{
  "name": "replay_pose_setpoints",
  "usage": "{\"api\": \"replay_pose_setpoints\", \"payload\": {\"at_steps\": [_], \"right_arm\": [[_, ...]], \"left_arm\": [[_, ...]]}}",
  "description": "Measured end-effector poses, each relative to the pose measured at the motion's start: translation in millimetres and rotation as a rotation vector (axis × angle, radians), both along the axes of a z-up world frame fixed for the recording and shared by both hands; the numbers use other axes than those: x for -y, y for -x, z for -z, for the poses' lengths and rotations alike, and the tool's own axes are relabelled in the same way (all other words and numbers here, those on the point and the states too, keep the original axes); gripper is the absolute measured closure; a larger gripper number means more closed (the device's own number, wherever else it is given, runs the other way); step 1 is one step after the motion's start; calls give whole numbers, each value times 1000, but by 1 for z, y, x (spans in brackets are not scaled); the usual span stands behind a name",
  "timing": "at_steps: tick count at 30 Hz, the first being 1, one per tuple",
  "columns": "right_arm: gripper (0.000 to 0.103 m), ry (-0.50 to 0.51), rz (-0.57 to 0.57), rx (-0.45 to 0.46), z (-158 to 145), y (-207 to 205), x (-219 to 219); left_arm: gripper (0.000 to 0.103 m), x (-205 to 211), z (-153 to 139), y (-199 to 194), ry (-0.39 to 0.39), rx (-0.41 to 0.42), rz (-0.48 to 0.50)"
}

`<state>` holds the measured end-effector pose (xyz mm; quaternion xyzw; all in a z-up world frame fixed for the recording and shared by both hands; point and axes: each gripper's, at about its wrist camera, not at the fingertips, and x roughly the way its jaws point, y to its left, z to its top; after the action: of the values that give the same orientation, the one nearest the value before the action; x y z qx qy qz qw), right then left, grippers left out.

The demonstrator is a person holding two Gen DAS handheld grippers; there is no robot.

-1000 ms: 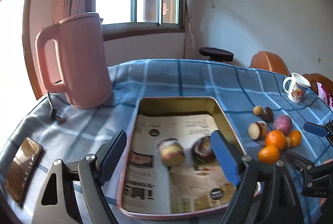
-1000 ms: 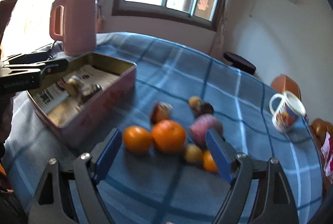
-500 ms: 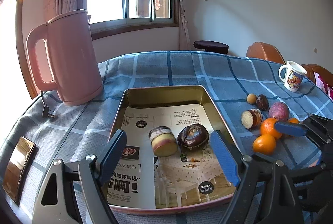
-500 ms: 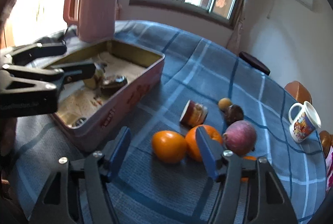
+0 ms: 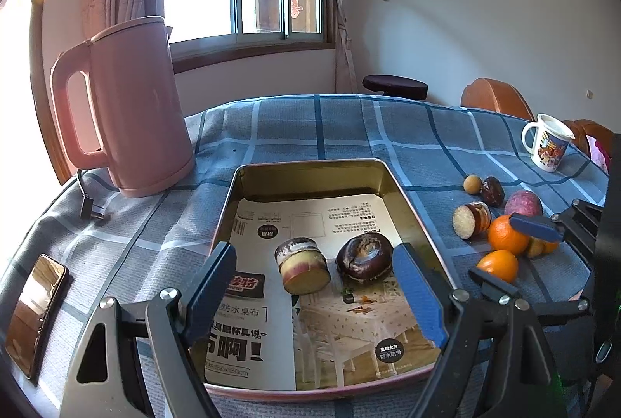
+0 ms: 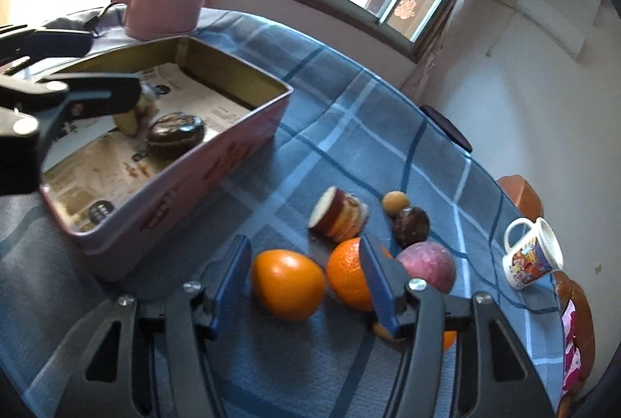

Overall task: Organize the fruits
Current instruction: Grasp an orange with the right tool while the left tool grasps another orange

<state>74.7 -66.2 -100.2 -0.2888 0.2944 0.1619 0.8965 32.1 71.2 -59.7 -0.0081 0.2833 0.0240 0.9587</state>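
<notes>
Lettering "防水桌布" on tray liner [image 5: 310,305]

The cut fruit piece [image 5: 302,266] and the dark round fruit [image 5: 364,256] in the tin tray [image 5: 310,169], blurred a second before, came to rest side by side on the printed paper lining [image 5: 330,305]. The left gripper [image 5: 316,292] drew back and lifted, jaws spread wide, so the tray's far wall [image 5: 310,181] came into fuller view. The right gripper [image 6: 306,280] dropped toward the loose fruit on the tablecloth [image 6: 349,138] and narrowed its jaws: the smooth orange [image 6: 288,284] came to lie between its blue pads [image 6: 233,276], and the right pad crossed in front of the second orange [image 6: 347,278].
</notes>
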Motion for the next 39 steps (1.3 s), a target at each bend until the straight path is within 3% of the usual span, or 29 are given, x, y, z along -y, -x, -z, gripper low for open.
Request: {"api": "replay_pose_setpoints", "payload": {"at_steps": [5, 8, 9, 10, 12, 17, 21, 22, 28, 32, 39], "right_arm": [[46, -34, -1, -6, -3, -1, 9], [64, -52, 1, -5, -6, 0, 14], [78, -78, 0, -20, -8, -1, 17], [85, -139, -12, -61, -11, -4, 23], [85, -224, -6, -92, -15, -6, 35], [80, -381, 18, -110, -29, -2, 70], [41, -422, 95, -87, -36, 3, 102], [38, -434, 115, -81, -36, 4, 109], [38, -474, 253, -99, -26, -3, 155], [39, -501, 244, -131, -22, -5, 165], [39, -454, 226, -217, -10, -22, 157]], "left_arm": [[19, -1, 0, -2, 5, -6, -7], [19, 0, -1, -2, 7, -7, -5], [19, 1, -1, -2, 7, -7, -3], [19, 1, -2, -2, 7, -7, 0], [19, 3, -4, -1, 4, -2, 6], [19, 11, -7, -3, 12, -3, 30], [19, 36, -8, -5, 19, -12, 95], [19, 42, -9, -5, 14, -12, 108], [19, 102, -6, -6, -33, -23, 232], [19, 136, 4, -13, -34, -57, 304], [19, 147, 21, -34, 3, -190, 344]]}}
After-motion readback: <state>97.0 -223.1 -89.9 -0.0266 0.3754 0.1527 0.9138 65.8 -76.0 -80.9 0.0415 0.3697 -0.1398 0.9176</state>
